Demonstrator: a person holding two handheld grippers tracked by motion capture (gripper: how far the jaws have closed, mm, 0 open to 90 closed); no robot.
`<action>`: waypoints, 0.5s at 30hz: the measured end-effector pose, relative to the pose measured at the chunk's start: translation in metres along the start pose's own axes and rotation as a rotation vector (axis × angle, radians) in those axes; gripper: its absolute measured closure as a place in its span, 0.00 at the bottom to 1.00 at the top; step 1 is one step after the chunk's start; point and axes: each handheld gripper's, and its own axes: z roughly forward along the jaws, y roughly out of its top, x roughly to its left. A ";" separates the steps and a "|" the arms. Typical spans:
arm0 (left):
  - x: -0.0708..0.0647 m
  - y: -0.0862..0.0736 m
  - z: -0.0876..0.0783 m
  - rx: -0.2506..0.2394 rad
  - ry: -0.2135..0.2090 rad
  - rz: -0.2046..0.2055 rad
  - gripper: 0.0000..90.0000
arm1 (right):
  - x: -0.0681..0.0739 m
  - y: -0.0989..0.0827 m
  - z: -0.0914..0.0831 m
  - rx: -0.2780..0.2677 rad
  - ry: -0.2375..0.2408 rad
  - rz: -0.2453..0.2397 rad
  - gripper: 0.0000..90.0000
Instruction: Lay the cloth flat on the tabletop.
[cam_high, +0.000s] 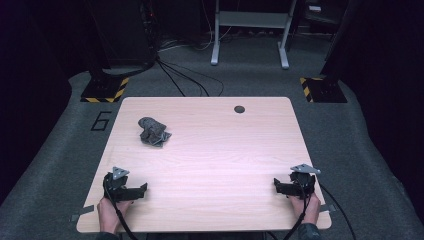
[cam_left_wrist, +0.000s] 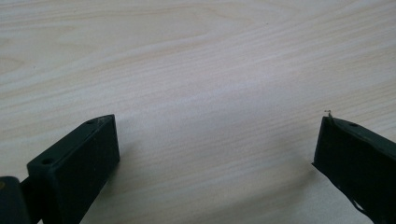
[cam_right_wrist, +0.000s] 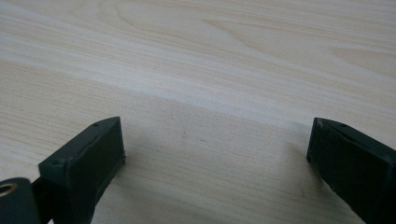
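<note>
The crumpled grey cloth lay on the table toward its far-left area, well apart from both claws at the near edge, w/ the left claw nearer than the right claw; both stood wide open, empty.

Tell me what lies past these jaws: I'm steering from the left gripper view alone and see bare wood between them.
Observer: A crumpled grey cloth lies on the table, far from your left hand-held gripper, toward the table's far left part.
Operator: Is anything in the other one?
Observer: No. The right hand-held gripper stands open over bare wood, near the table's right front corner.
Operator: Anything else on the top?
Observer: A small dark round hole near the far edge.
</note>
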 end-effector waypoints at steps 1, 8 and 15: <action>0.000 0.002 0.001 -0.007 -0.004 -0.001 0.00 | 0.000 0.000 0.000 0.000 0.001 0.000 0.04; 0.002 0.025 0.003 -0.011 -0.032 0.025 0.02 | 0.000 0.000 0.000 -0.002 0.002 -0.006 0.04; 0.006 0.054 0.002 -0.032 -0.036 0.043 0.03 | 0.000 0.000 0.000 -0.003 0.003 -0.008 0.04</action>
